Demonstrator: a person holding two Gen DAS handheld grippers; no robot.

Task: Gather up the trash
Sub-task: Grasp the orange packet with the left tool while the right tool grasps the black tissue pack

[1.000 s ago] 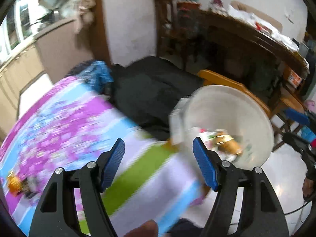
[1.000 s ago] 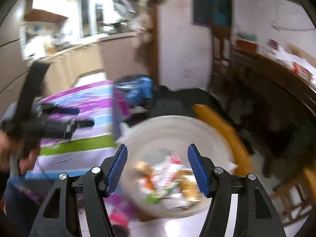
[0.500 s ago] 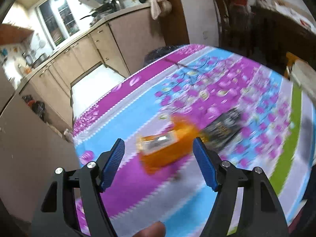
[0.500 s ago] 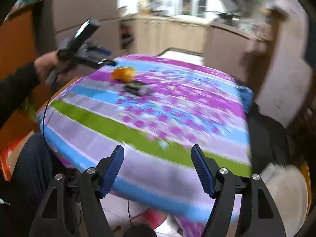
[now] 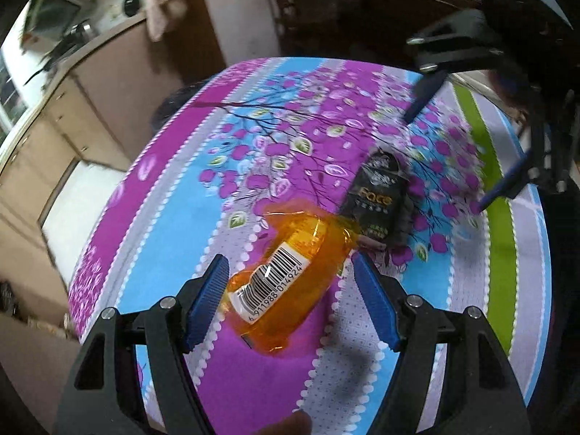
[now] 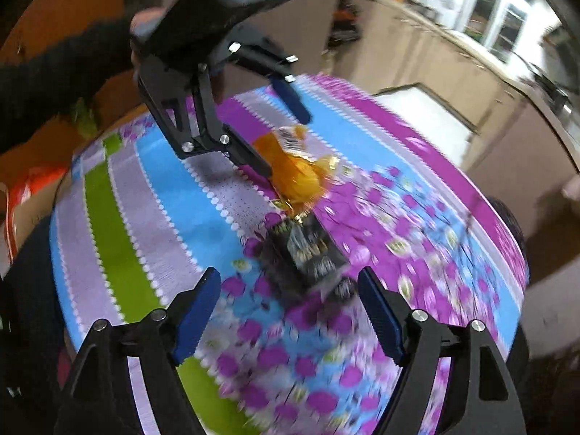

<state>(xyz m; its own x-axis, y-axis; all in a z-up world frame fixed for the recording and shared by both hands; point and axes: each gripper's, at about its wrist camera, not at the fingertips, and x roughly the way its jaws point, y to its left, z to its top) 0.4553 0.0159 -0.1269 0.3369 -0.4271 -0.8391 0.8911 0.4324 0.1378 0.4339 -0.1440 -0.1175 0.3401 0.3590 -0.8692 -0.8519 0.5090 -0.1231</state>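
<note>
Orange crinkled wrapper, barcode label, black packet

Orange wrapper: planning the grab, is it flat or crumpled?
Crumpled: the orange wrapper bulges, with creased, glinting folds, lying between the left gripper's open jaws.

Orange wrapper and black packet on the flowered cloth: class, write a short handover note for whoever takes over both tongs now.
Left tongs: open, fingers either side of the orange wrapper, not pressing it.
Right tongs: empty, jaws opening, aimed at the black packet, not yet around it.
Both pieces lie close together on the tablecloth; whether they touch is unclear.
Done: both tongs lined up on a piece.
Left: close on each piece, lift, carry to the trash container, which is out of view.
</note>
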